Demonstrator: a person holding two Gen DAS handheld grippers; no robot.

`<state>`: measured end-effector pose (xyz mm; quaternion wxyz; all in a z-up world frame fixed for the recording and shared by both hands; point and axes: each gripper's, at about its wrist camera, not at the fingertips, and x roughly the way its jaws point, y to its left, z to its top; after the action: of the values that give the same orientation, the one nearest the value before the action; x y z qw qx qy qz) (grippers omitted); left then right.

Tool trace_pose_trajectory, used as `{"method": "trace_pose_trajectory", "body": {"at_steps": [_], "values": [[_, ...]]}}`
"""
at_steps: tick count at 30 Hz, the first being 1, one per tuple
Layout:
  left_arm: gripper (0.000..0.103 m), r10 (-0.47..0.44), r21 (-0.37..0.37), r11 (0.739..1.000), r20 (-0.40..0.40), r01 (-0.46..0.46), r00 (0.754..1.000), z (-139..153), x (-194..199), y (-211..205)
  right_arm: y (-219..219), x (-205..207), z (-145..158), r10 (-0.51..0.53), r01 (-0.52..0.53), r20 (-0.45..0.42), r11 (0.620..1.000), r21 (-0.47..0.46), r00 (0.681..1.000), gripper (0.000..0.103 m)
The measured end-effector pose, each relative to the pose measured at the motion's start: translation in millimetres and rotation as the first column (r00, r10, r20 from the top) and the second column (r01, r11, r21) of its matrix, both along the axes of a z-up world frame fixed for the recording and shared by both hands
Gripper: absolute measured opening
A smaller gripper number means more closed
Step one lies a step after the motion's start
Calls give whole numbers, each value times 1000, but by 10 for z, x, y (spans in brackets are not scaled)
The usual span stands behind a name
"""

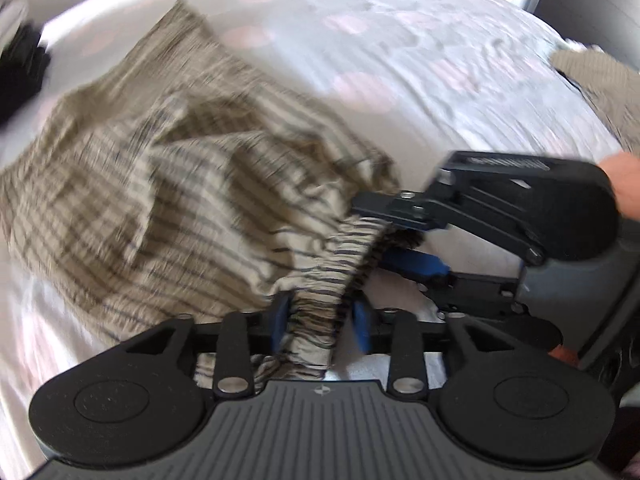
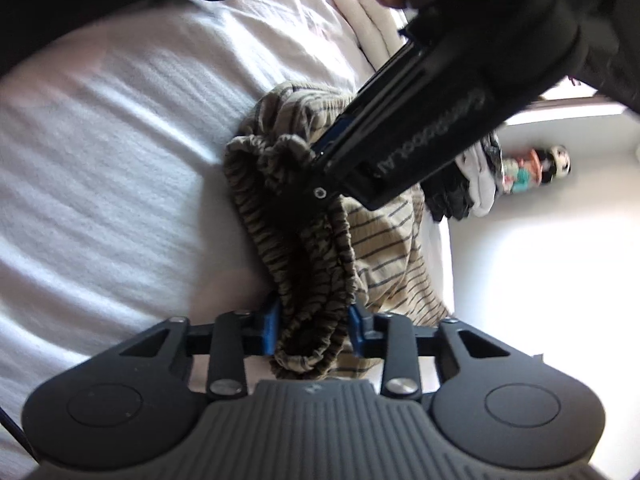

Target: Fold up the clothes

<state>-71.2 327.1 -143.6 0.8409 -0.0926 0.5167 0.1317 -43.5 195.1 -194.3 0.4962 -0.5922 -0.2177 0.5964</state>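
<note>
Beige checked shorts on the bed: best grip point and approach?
Grip the beige checked shorts at the gathered elastic waistband, coming from the near bed edge. It is bunched thick and raised off the white sheet, unlike the flat legs. Both grippers already straddle it.

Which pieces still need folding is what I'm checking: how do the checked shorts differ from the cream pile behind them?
The checked shorts are brown with dark lines; the cream pile is plain. The shorts are crumpled, their gathered waistband bunched between the right gripper's fingers; the cream pile lies in neat flat layers. Both rest on the white bedsheet.
</note>
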Motion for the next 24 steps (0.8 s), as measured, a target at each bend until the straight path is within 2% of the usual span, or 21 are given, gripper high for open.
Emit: {"method": "trace_pose_trajectory", "body": {"at_steps": [1,2,7,11,15,16,20,22,24], "values": [[60,-27,20,999,2,27,1000,9,20,-55,22,24,38,-15,15,-32,1000,-2,999,31],[63,-49,40,998,-1,49,999,11,40,-104,44,49,77,-29,29,-63,1000,-4,998,31],[63,-89,115,989,-70,97,994,-63,111,-238,163,229,285,-102,99,-247,995,-25,964,27],[63,-90,156,982,-117,108,989,-111,140,-297,185,317,372,-101,99,-305,995,-22,947,26],[63,-52,218,972,-175,90,983,-186,189,-303,165,404,404,-101,107,-372,994,-7,923,22],[61,-47,231,969,-179,89,983,-184,190,-306,164,419,430,-100,108,-380,994,-2,919,22],[39,-30,283,955,-192,84,981,-175,195,-320,90,252,281,-95,106,-383,994,9,919,21],[32,-28,311,947,-175,83,984,-123,172,-352,37,236,320,-104,115,-387,993,7,916,20],[30,-29,335,939,-147,78,989,-36,131,-392,-6,239,395,-115,127,-400,992,3,909,19]]}}
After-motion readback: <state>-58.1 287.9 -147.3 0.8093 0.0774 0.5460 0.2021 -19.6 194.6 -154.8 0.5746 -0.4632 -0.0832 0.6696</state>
